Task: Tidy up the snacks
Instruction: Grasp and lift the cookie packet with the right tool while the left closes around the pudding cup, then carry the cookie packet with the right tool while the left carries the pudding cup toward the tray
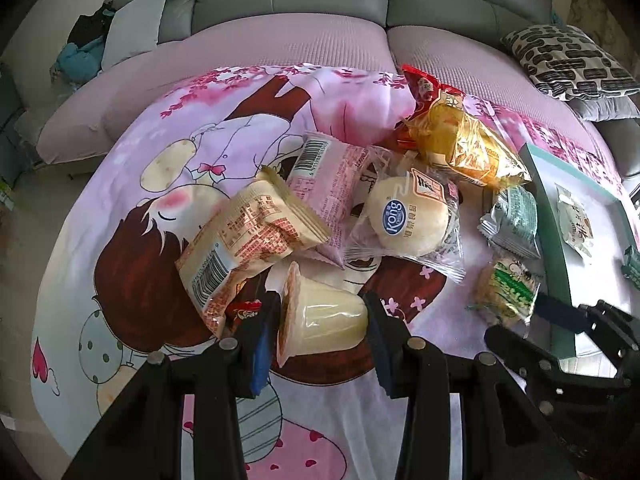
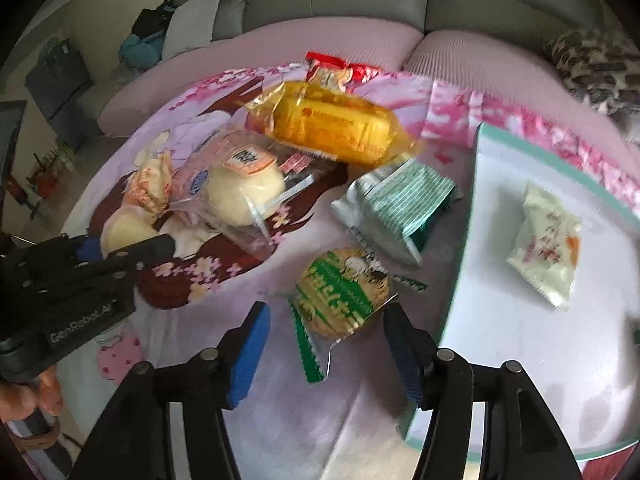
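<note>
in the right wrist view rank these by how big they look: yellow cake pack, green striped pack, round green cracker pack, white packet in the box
1. yellow cake pack
2. green striped pack
3. round green cracker pack, though it lies nearest the camera, so it looks close to the striped one
4. white packet, in the box

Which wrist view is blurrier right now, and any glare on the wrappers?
Right wrist view is softer: smeared print on the green cracker pack and a blurred patterned pillow. Left wrist view is sharp, with barcodes readable on the pink packet. Glare: highlights on the yellow wrapper and the pudding cup.
</note>
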A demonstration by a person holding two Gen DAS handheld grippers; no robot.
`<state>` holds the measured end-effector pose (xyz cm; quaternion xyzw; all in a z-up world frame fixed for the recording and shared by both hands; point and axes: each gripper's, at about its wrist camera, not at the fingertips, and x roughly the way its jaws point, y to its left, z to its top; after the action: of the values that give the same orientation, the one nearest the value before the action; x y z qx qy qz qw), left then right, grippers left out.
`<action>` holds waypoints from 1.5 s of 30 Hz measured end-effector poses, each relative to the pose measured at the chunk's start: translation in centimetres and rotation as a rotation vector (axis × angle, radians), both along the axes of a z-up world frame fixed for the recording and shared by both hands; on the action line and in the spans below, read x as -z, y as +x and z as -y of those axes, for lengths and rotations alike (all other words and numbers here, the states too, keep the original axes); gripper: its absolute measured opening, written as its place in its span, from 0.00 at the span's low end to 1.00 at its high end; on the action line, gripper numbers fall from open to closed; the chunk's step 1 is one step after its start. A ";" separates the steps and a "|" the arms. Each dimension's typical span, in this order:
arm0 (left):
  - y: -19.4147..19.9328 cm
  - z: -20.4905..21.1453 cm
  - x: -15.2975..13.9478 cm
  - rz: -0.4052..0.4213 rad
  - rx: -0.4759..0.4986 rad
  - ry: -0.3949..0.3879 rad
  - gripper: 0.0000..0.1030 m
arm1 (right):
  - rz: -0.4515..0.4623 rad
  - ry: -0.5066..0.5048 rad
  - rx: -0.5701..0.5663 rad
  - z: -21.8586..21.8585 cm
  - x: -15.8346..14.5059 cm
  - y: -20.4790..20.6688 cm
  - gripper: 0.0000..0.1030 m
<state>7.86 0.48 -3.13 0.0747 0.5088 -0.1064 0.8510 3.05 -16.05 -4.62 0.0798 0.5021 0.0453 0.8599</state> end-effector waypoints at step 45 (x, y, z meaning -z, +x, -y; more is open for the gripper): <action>0.1 -1.1 -0.4 0.009 -0.041 -0.011 0.42 | 0.079 -0.104 -0.040 -2.0 -1.0 1.0 0.53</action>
<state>7.92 1.63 -2.71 0.0600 0.5057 -0.0914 0.8558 4.01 -14.09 -3.66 0.0233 0.4709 0.0395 0.8810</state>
